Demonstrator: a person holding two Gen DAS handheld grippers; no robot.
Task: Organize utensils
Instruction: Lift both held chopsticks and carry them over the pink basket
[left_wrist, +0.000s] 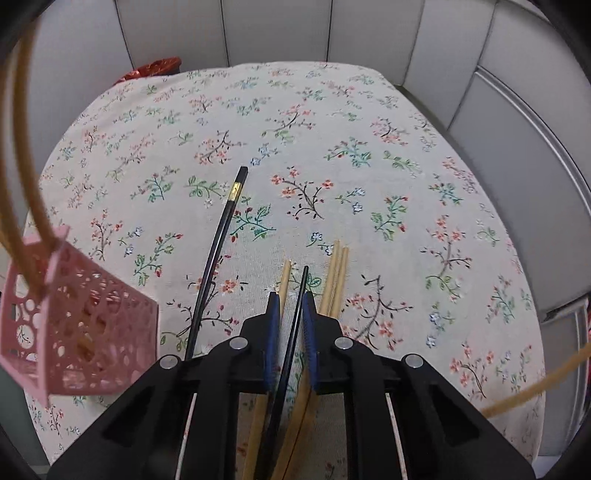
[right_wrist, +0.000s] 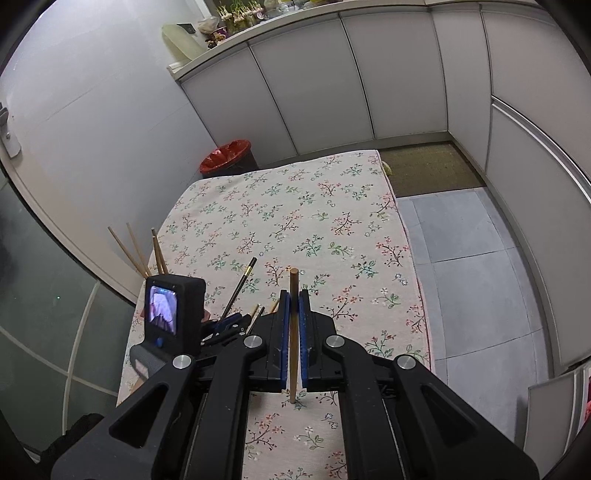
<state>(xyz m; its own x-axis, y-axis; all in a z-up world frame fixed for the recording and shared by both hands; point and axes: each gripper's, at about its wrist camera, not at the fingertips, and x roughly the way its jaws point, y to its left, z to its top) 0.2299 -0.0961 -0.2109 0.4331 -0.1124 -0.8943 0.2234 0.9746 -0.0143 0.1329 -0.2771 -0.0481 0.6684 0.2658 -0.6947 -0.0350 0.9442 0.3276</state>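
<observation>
Between right jaws, wooden chopstick (right_wrist: 294, 325) (round-tipped).

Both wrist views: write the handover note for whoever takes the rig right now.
Left gripper: shut on a black chopstick, low over the cloth.
Right gripper: shut on a wooden chopstick, held above the table.
Pink basket: at the table's left, already holding several wooden chopsticks.
Left to do: a second black chopstick and loose wooden sticks lie on the cloth; both held sticks need placing.
</observation>
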